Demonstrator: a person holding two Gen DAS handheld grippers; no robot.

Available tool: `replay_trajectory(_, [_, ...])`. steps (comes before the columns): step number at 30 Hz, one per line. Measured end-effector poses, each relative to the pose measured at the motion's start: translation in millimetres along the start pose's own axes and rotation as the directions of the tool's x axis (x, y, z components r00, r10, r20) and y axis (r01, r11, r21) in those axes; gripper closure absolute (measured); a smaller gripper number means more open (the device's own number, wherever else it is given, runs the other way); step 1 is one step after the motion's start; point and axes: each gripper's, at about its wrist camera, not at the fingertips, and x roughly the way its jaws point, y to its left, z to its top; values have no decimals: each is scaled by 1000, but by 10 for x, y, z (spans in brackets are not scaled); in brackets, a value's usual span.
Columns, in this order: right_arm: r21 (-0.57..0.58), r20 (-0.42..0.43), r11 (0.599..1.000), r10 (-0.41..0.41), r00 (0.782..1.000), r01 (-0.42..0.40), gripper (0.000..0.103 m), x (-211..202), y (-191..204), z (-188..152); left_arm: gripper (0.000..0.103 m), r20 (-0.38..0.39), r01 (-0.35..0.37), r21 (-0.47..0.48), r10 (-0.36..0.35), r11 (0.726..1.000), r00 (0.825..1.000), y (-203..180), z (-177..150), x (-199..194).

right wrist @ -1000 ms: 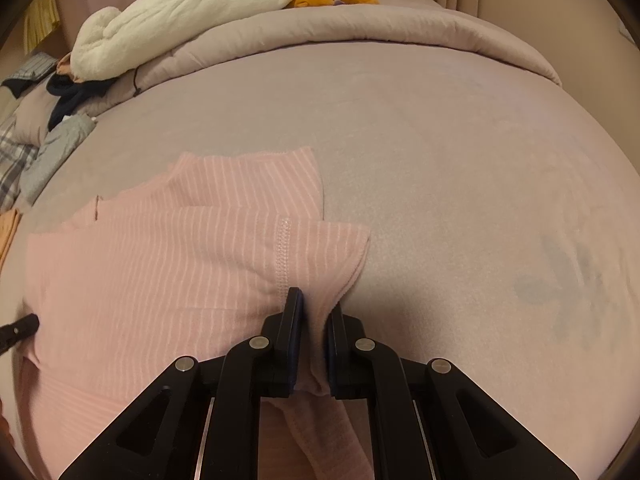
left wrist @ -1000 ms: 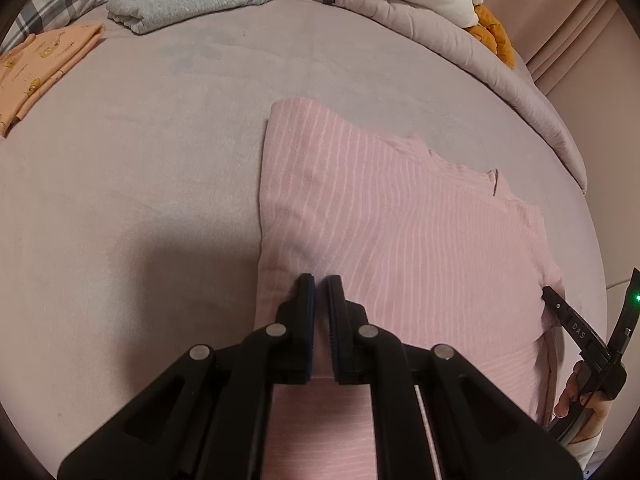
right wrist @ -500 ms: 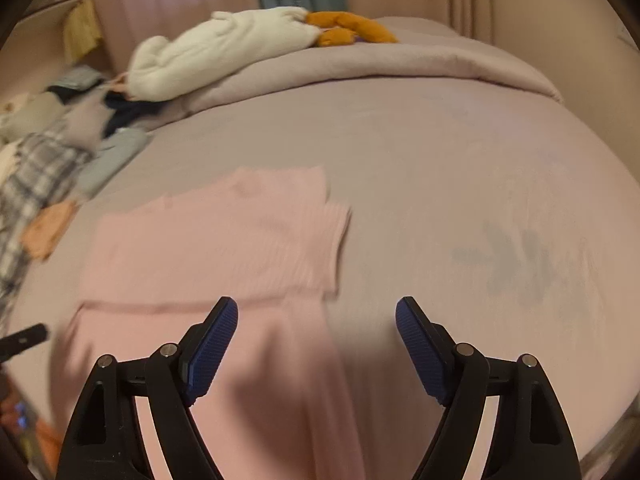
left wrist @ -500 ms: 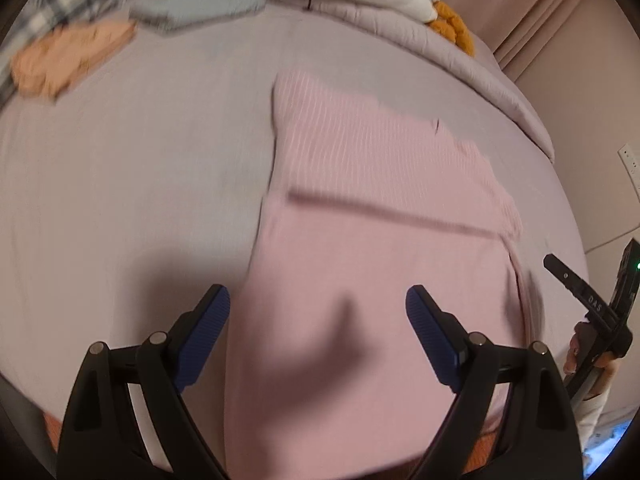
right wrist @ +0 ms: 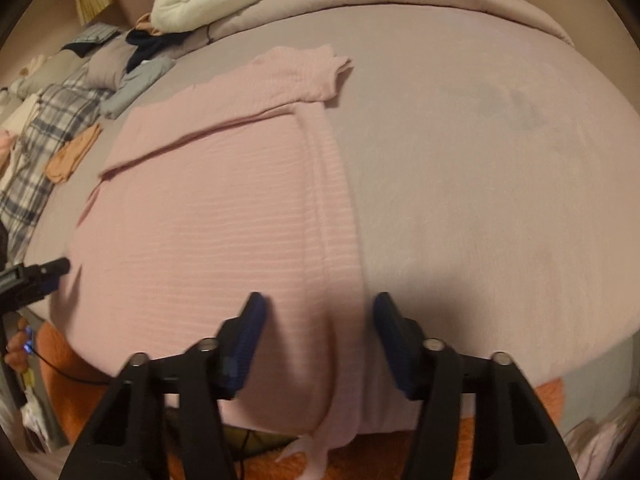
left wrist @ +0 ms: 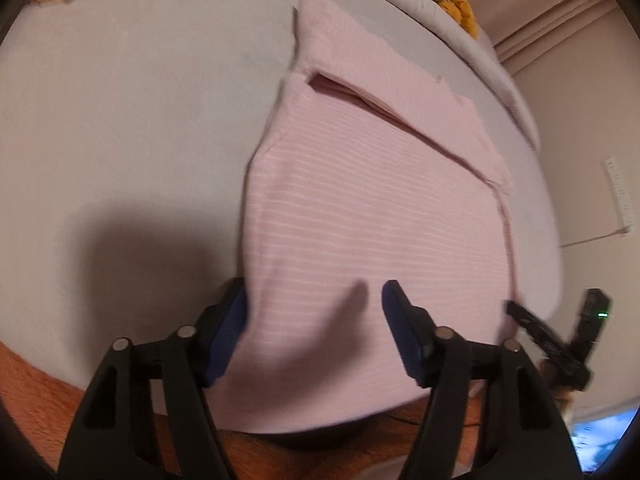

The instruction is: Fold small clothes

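Both grippers are hovering over the pink striped top (left wrist: 372, 216) at the bed's (left wrist: 132, 120) near edge. Left gripper (left wrist: 314, 332) and right gripper (right wrist: 318, 340) jaws are closing, still apart, gripping nothing yet.

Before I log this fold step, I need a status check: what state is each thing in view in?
pink striped top: lying flat on the bed, far part folded over, near hem draped over the bed edge
left gripper: jaws closing, straddling the top's near left edge, nothing pinched
right gripper: jaws closing, straddling the top's near right edge, nothing pinched
orange garment: folded
grey garment: folded
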Motion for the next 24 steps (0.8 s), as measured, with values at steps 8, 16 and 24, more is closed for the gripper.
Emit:
replay_trajectory(8, [47,37,991,125,992,-126,96,33,153,135,97,40,5,-22,-4,1000,999,-54,13,-124])
replay_trajectory(16, [54,226,972,211,951,-229,97,-448,147,598,97,222,116,57,-126,992,967,-361,423,-640])
replay_trajectory(24, [94,263,983,130,956,-159,97,-117,5,1112,96,257,45,75,-62,996,964,-375,1009,-275])
